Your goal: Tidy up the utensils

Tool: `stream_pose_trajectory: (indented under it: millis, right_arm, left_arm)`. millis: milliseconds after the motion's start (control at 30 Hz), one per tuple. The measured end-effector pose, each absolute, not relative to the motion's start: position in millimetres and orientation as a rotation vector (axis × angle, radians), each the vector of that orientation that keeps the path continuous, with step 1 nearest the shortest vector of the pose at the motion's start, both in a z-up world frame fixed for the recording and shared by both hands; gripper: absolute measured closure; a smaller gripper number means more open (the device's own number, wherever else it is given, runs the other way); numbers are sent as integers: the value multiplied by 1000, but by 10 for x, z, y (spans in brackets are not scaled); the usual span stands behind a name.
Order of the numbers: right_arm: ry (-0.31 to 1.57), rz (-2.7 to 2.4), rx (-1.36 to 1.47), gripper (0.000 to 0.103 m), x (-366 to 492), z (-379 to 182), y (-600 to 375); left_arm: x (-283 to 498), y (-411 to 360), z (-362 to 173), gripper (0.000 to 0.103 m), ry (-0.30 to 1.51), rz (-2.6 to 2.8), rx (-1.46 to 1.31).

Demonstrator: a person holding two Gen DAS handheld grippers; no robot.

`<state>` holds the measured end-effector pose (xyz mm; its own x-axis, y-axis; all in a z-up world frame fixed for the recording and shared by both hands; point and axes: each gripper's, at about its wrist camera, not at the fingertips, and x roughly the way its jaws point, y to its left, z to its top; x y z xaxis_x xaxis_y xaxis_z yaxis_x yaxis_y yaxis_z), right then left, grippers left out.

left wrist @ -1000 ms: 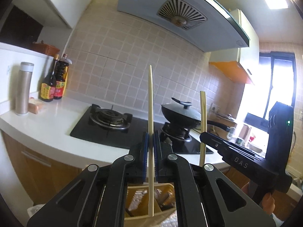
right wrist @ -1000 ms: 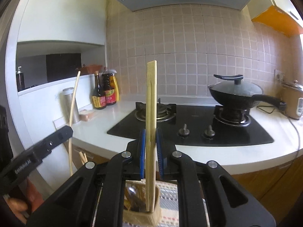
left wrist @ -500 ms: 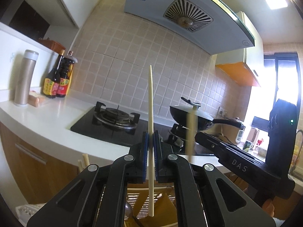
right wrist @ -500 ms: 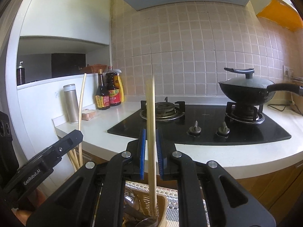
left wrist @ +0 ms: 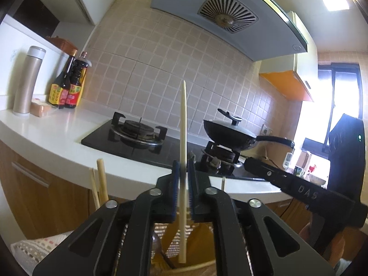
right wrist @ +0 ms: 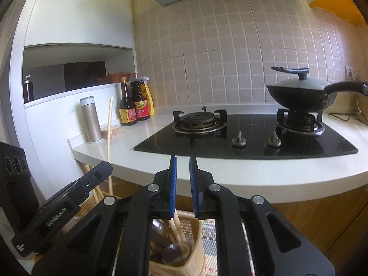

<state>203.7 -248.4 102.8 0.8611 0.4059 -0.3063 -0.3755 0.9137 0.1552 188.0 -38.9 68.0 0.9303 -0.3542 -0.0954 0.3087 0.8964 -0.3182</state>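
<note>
Left gripper (left wrist: 183,161) is loosened: its jaws have just been opening, and a sliver of daylight is seen on either side of the pale chopstick (left wrist: 183,115) standing upright between the blue pads, so it is no longer clamped. Its lower tip hangs inside the mouth of the beige utensil holder (left wrist: 202,267), and the shaft is blurred where it passes the pads (a sign, probably, that it is sliding down).

On the other side, the right gripper (right wrist: 183,158) is seen nearly closed, with only a narrow gap between its pads and nothing in it. Half a second ago a flat chopstick was pinched there; now it is gone from the jaws, and light wooden sticks (right wrist: 177,227) are seen leaning in the holder directly below, among dark spoons (right wrist: 170,255). It is judged that the right-hand chopstick has been dropped into the holder.

Both grippers have also been lowered toward the holder, as the white countertop (right wrist: 253,168) now sits higher in each view.

For the task this means one utensil is delivered and the second is being let go; that drop is judged almost complete.
</note>
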Motion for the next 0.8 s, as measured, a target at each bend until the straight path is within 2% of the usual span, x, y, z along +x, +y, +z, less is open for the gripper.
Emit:
stream_pose_trajectory:
  millis: [33,67,133,200,233,333,433,533,700,800]
  right_arm:
    - [353,416,96,93,2009,1020,-2505]
    - [366,422,102,91,1972,1013,-2529]
    - [376,431,116,80,1884,1002,-2575]
    - [372,426,132,43,1751,997,-2630]
    - [366,428,142,41,1652,993,-2659]
    - [376,430,164,41,1395,962,-2684]
    - [392,415,183,40,1178,878,-2681]
    - [403,371,169,29,1022,746,-2633]
    - [384,259,135,15,820,484,-2547]
    - [371,215,158,11,721,337,-2546]
  left_arm:
    - [1845,-366,672,75,161,-341,-302]
    - [1809,-340,671,71,160,-335,-307]
    - [1717,-262,683,56,160,-333,-325]
    - [1594,-163,713,47,160,-325,-341]
    - [1534,-126,726,38,162,-320,-343]
    - [1272,-13,757,23,164,-317,-352]
    - [1067,35,740,15,167,-314,-358]
    - [884,72,654,11,169,-273,-376]
    - [681,-6,395,11,208,-205,-352]
    - [589,-102,309,11,207,-167,-300]
